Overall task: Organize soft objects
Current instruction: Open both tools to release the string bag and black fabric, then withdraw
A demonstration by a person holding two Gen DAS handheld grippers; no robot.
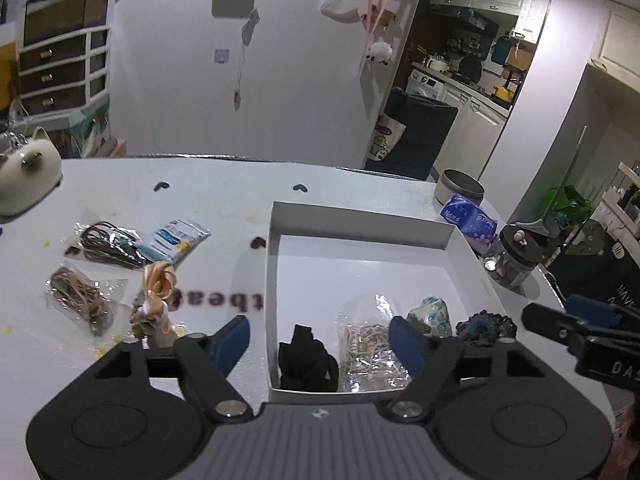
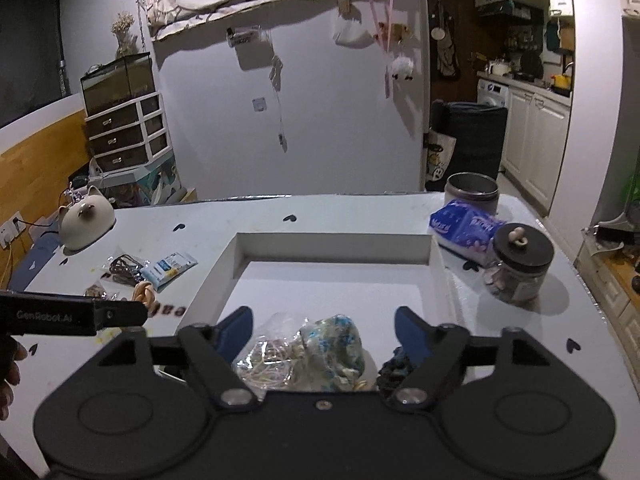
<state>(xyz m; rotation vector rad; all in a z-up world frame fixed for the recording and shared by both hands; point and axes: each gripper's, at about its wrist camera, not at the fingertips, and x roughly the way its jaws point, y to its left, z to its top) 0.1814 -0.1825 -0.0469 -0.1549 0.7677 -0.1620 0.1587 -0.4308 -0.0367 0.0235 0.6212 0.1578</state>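
White cardboard tray (image 1: 360,232) sits ahead of both wide-open, empty grippers, left gripper (image 1: 320,338) and right gripper (image 2: 324,332). Black scrunchie (image 1: 306,358), bagged bands (image 1: 368,340) and blue-white scrunchie (image 2: 332,344) lie between their fingers.

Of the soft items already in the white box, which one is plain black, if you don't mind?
The black scrunchie at the box's near-left corner; the others are a clear packet, a blue-white scrunchie and a dark blue one.

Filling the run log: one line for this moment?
left gripper open | right gripper open | black scrunchie in white box | peach scrunchie outside
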